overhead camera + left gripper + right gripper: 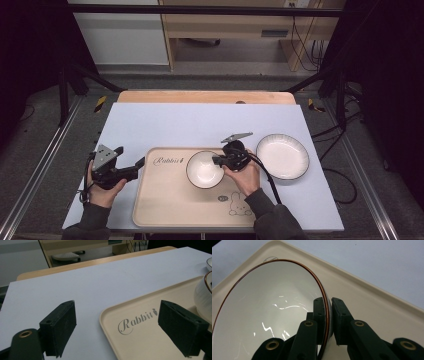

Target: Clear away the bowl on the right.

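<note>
I see the pale blue table top point(165, 122) filling the middle of the high view, with the beige tray point(165, 200) lying on it at lower centre, the word "Rabbit" point(137, 321) printed near its upper left corner. Right of the tray, on the bare table, sits a white plate point(283, 156) with a dark rim. A white bowl point(205, 170) with a brown rim stands in the upper right part of the tray. My right gripper point(220, 161) is pinched onto that bowl's right rim; in the right gripper view one jaw sits inside the wall and the other outside, nearly closed on it. My left gripper point(131, 167) hangs at the tray's left edge, jaws spread wide with nothing between them, one over the table, one over the tray.
</note>
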{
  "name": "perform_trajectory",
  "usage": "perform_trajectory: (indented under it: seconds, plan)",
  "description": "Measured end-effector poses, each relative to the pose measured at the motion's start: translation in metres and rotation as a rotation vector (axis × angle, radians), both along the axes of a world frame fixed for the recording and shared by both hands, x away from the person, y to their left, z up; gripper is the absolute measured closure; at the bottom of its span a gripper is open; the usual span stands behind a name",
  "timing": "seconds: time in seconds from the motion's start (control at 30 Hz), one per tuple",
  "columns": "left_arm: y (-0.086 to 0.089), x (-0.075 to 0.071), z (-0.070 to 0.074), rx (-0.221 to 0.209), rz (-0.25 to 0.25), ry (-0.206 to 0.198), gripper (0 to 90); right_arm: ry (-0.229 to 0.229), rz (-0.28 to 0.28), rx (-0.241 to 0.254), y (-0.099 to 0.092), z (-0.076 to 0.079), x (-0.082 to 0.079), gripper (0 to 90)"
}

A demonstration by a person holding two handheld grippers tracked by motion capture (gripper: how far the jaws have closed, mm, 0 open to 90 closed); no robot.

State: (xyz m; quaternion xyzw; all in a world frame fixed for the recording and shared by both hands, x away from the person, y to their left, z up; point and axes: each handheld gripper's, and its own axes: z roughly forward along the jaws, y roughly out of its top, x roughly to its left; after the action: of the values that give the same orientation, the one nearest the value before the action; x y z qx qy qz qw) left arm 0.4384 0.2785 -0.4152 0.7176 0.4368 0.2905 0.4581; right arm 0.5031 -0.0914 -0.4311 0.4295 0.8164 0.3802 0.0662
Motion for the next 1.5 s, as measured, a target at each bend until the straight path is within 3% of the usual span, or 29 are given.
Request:
perform_trajectory:
  seconds: [0.73,1.5]
  plan:
    - [-0.001,0.0,-0.001,-0.001,0.001,0.001,14.6,0.061,-0.005,0.008,-0.002,-0.017,0.008,82.4]
    - [-0.005,0.001,-0.004,0.022,-0.005,0.011,14.5,0.033,-0.015,-0.013,0.001,-0.019,0.008,79.4]
